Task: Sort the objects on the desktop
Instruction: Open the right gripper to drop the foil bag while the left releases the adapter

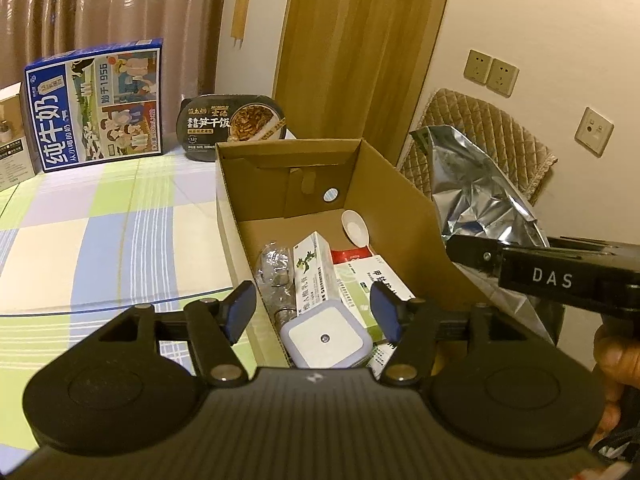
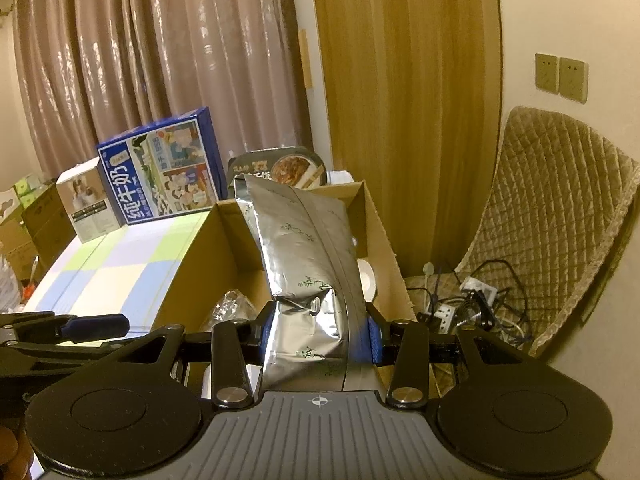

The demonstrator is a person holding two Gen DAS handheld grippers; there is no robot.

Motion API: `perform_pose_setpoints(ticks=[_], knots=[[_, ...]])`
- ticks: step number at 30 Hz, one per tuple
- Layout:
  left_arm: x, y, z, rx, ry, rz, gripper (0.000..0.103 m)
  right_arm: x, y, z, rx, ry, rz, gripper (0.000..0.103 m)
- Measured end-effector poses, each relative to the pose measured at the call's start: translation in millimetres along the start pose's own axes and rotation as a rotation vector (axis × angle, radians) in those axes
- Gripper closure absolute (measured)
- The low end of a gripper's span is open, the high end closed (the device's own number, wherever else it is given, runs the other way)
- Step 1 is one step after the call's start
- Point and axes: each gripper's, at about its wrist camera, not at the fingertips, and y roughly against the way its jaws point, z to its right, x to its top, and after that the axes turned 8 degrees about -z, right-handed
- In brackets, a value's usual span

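Note:
An open cardboard box (image 1: 236, 208) stands on the checked tablecloth. In it lie a white square plug-in light (image 1: 326, 338), a green-and-white medicine carton (image 1: 314, 266), another white carton (image 1: 380, 284), a white spoon (image 1: 355, 229) and a clear bag of small items (image 1: 274, 270). My left gripper (image 1: 314, 312) hangs open over the box's near end, its blue pads either side of the white light and clear of it. My right gripper (image 2: 320, 336) is shut on a crumpled silver foil bag (image 2: 304, 256), held upright above the box (image 2: 188, 264); the foil bag (image 1: 480, 196) also shows at the box's right wall.
A blue milk carton box (image 1: 100, 108) and a black instant-rice tray (image 1: 232, 126) stand at the back of the table. A small white box (image 2: 86, 200) sits left of them. A quilted chair (image 2: 560, 216) with tangled cables (image 2: 468, 304) is on the right.

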Motion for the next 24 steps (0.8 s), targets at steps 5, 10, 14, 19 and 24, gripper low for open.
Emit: perform_pose_setpoints(ticks=[5, 10, 14, 19, 24], knots=[[-0.6, 0.3, -1.8, 0.006, 0.004, -0.001, 0.04, 4.7, -8.1, -1.0, 0.019, -0.011, -0.013, 0.062], [-1.1, 1.8, -6.6, 0.016, 0.009, 0.002, 0.035, 18.3, -9.5, -1.6, 0.065, -0.046, 0.031, 0.035], [-3.0, 4.5, -10.1, 0.024, 0.015, 0.006, 0.028, 24.4, -2.7, -2.4, 0.063, -0.049, 0.072, 0.021], [-6.1, 8.5, -13.7, 0.031, 0.028, 0.008, 0.021, 16.3, 2.1, 3.9, 0.048, -0.064, 0.056, 0.02], [-11.3, 16.4, -12.6, 0.042, 0.034, 0.012, 0.011, 1.7, 11.7, 12.2, 0.04, -0.089, 0.034, 0.019]])
